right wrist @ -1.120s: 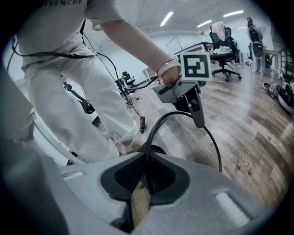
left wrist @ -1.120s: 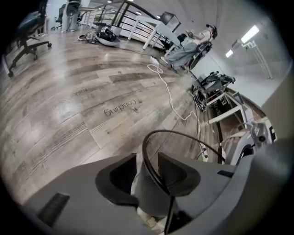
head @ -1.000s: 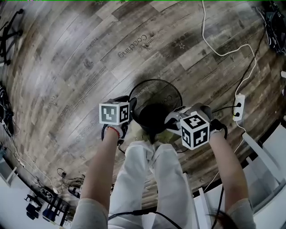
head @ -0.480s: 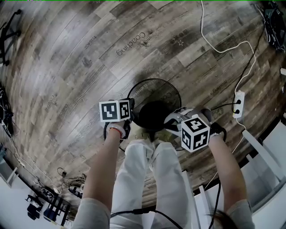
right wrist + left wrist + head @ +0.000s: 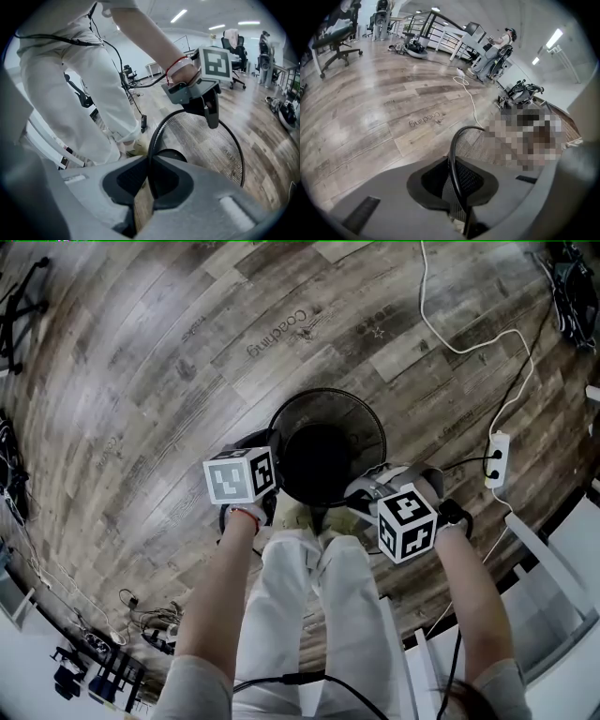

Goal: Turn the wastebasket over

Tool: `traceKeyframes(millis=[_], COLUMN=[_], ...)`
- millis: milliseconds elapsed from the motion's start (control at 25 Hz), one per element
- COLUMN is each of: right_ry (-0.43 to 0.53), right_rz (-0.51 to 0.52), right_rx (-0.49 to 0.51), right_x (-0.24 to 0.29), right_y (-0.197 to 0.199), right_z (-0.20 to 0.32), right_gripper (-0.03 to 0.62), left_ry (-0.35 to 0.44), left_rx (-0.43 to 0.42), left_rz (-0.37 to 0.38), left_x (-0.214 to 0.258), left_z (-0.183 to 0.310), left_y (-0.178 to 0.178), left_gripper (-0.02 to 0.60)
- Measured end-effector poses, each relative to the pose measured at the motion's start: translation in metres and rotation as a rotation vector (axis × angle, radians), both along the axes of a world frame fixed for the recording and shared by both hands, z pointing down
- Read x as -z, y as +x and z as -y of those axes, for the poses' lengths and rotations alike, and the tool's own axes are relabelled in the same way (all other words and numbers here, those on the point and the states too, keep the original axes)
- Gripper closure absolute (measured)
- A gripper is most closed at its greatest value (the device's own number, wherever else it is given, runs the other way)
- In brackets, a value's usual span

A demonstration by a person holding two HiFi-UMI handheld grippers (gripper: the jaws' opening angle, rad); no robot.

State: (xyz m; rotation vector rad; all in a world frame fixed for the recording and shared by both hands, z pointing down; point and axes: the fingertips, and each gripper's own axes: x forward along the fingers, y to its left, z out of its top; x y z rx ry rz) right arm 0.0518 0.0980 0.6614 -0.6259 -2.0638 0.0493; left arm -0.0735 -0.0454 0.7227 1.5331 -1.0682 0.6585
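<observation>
The wastebasket [image 5: 325,457] is round, of black wire mesh, and stands in front of the person's legs with its open mouth facing up. My left gripper [image 5: 274,486] has just been closing and now pinches the left side of the rim [image 5: 453,150]. The thin black rim runs straight between the left gripper's [image 5: 457,190] pads. My right gripper [image 5: 357,491] is shut on the rim's right side. In the right gripper view the rim [image 5: 151,140] sits in my right gripper [image 5: 149,183], and the left gripper [image 5: 209,108] grips the mesh wall [image 5: 206,140] opposite.
A white power strip [image 5: 500,459] and its white cable [image 5: 448,337] lie on the wooden floor to the right. The person's white trousers [image 5: 309,615] are just behind the basket. White furniture [image 5: 562,563] stands at lower right, cables [image 5: 141,622] at lower left, an office chair [image 5: 333,40] far off.
My left gripper closed onto the basket's left rim and rose a little. The basket now looks larger and higher in the head view. The right gripper kept its hold.
</observation>
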Motion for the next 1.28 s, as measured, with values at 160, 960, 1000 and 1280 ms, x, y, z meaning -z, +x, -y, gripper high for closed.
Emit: traceKeyframes(millis=[160, 960, 1000, 1280], right_ry=[0.033, 0.131, 0.134, 0.163], right_rz=[-0.019, -0.039, -0.041, -0.047], right_rx=[-0.004, -0.035, -0.036, -0.035], right_x=[0.020, 0.186, 0.194, 0.240], right_y=[-0.001, -0.004, -0.003, -0.003], right_z=[0.011, 0.021, 0.021, 0.021], right_gripper=[0.560, 0.557, 0.557, 0.557], left_ry=[0.065, 0.249, 0.254, 0.279], left_rx=[0.012, 0.042, 0.044, 0.054], left_rz=[0.029, -0.014, -0.018, -0.034], left_x=[0.032, 0.222, 0.229, 0.278], left_z=[0.017, 0.035, 0.035, 0.035], left_y=[-0.006, -0.007, -0.006, -0.007], left_gripper=[0.551, 0.549, 0.549, 0.549])
